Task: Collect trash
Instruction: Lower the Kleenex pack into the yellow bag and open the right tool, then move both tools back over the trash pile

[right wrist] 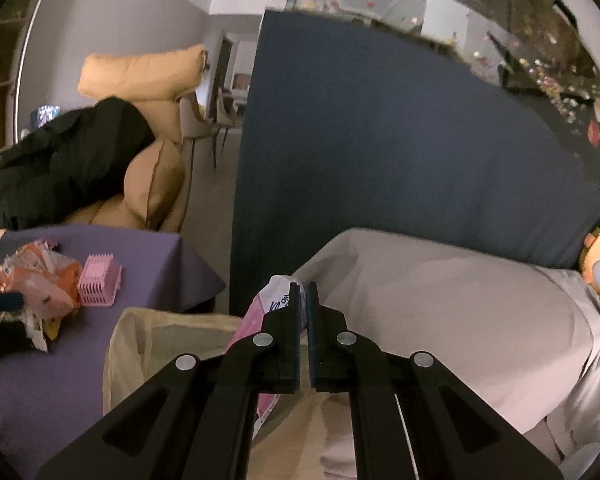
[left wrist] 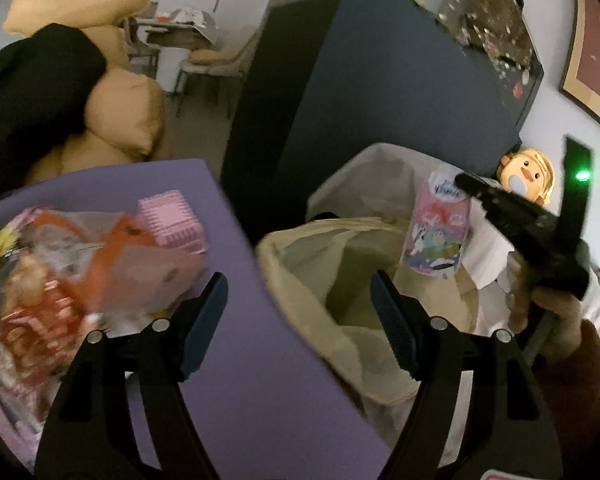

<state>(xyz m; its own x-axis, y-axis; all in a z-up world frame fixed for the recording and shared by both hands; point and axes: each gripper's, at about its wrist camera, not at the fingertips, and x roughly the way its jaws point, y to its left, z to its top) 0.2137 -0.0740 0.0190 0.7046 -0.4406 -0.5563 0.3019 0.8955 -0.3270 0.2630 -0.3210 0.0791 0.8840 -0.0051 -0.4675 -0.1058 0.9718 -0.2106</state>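
Observation:
Crumpled orange and white wrappers lie in a pile on the purple table, next to a pink slatted basket. My left gripper stands open over the table's right edge, beside the pile, with nothing between its fingers. A beige bag gapes open right of the table. My right gripper is shut on the top edge of a pink tissue pack, which hangs over the bag's far rim. In the right wrist view the right gripper pinches the pack above the bag; the wrappers sit far left.
A dark blue panel stands upright behind the bag. Tan cushions with a black garment lie behind the table. White bedding and a yellow plush duck are on the right. A hand holds the right gripper.

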